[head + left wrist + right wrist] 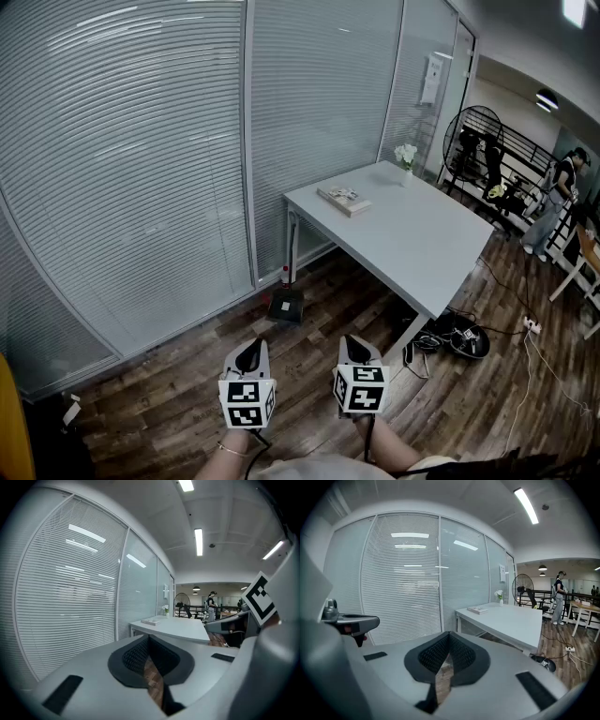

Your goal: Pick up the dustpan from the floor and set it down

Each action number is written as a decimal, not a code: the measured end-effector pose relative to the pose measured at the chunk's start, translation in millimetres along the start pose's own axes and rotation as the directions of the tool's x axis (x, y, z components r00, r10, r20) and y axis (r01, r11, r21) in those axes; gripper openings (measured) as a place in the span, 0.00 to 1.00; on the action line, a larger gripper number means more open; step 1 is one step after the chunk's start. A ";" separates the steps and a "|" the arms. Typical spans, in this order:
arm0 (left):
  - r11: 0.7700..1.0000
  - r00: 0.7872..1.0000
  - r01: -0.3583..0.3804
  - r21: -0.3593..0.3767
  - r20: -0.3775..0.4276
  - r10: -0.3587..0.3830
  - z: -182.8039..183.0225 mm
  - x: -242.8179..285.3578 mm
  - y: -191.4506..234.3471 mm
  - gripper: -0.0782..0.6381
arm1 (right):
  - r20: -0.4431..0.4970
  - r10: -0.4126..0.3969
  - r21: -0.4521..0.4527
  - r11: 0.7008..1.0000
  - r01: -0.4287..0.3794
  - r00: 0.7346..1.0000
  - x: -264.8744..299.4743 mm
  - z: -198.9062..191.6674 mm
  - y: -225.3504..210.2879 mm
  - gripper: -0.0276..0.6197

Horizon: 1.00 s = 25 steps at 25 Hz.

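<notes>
With the jaws of our left gripper [249, 356] and right gripper [357, 350] pressed together on nothing, the dustpan [286, 306] sits on the floor [178, 398] beside the table [412, 239] leg, probably light, stiff plastic, best pinched by its handle.

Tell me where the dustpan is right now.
Head view: the dustpan lies on the floor at centre, beside the white table's corner leg and the glass wall.

Left gripper [149, 638] closed, empty, white table [183, 629] ahead
</notes>
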<state>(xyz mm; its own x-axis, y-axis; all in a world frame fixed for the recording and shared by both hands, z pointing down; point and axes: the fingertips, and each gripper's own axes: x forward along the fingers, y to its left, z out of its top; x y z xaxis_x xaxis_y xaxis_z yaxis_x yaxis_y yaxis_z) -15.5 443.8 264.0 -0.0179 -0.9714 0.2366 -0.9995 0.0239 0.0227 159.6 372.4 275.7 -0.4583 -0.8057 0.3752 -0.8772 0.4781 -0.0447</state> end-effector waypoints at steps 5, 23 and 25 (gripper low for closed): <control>1.000 1.000 -0.008 -0.014 0.005 0.008 -4.7 -11.7 -1.9 0.13 | -0.009 0.017 0.005 1.000 -0.017 1.000 -10.6 -7.3 4.5 0.09; 1.000 1.000 0.008 -0.016 -0.008 -0.008 -19.8 -17.9 33.5 0.13 | -0.043 -0.034 0.070 0.997 0.037 0.999 -6.3 -29.1 21.2 0.09; 1.000 1.000 0.004 -0.025 -0.017 -0.004 -24.6 -12.6 38.8 0.13 | -0.047 -0.036 0.071 0.997 0.039 0.998 -0.3 -31.7 21.3 0.09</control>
<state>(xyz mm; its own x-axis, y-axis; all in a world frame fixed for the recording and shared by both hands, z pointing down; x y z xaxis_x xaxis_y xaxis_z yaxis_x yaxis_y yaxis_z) -53.4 462.8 285.8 -0.0133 -0.9674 0.2529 -0.9985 0.0264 0.0481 145.6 394.0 304.0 -0.4192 -0.8048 0.4201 -0.9025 0.4200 -0.0959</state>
